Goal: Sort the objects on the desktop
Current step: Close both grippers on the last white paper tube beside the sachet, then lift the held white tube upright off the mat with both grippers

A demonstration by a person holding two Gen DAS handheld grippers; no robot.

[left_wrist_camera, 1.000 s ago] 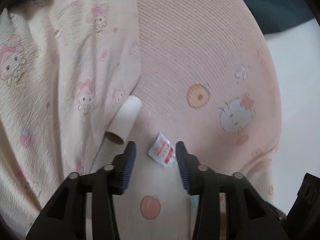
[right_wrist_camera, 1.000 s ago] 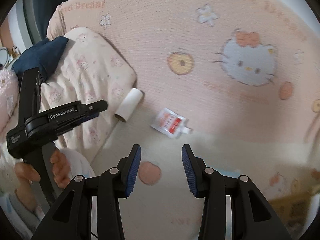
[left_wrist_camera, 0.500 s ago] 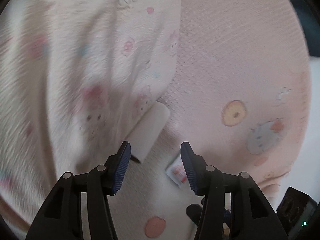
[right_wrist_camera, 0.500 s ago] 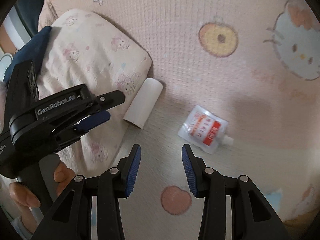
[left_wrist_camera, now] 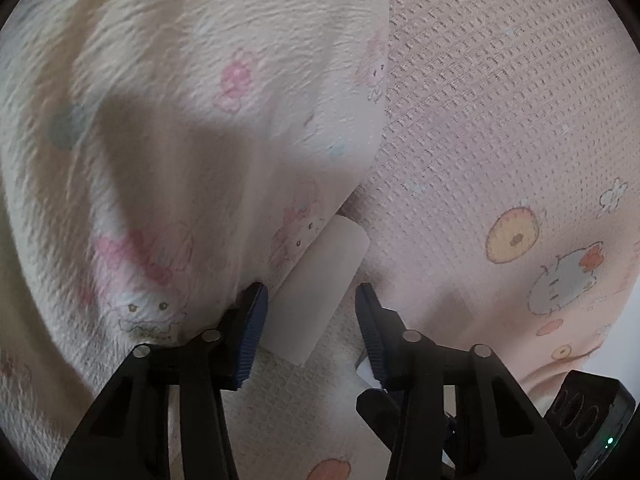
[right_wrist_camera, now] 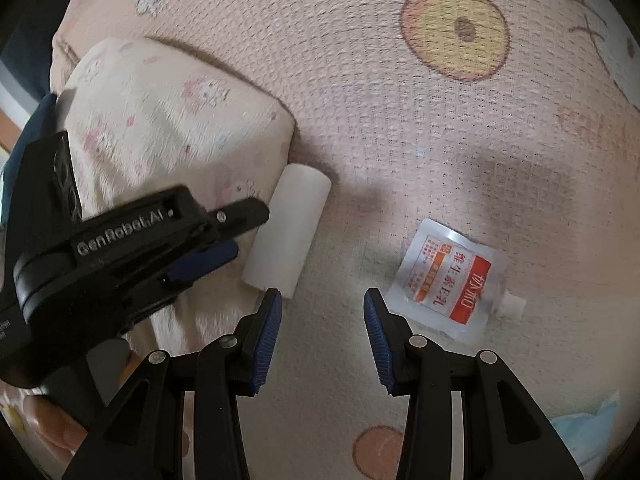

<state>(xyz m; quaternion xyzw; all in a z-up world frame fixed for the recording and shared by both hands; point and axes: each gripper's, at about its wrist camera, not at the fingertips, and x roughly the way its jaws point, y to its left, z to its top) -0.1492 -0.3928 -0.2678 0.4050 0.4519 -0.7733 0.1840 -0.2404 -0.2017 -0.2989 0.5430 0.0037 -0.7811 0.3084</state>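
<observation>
Here, in the left wrist view, the left gripper [left_wrist_camera: 308, 312] sits at the bottom centre of the frame, its jaws spread and just closing in, with a white cardboard tube [left_wrist_camera: 320, 292] lying slantwise between them; the pads do not yet press on it. The tube rests against the edge of a cream, cartoon-printed pillow [left_wrist_camera: 200, 120] that fills the upper left. The likely trouble: the left pad sits right at the pillow's edge, so closing could pinch fabric along with the tube, or the round tube could roll away across the soft cloth. A pink waffle-textured blanket [left_wrist_camera: 500, 120] with cartoon prints covers the right half. The picture is blurred.

In the right wrist view, the right gripper [right_wrist_camera: 322, 312] is at bottom centre, jaws apart and empty. A small red-and-white sachet [right_wrist_camera: 448, 276] with a spout lies flat at centre right, just beside the right pad rather than between the jaws; closing here would likely miss it or only clip its corner. The tube [right_wrist_camera: 286, 232] shows left of centre, with the left gripper [right_wrist_camera: 236, 232] reaching it from the left. The two grippers work close together and could bump. The blanket [right_wrist_camera: 380, 100] covers the surface; little of the room shows beyond dark edges at upper left.
</observation>
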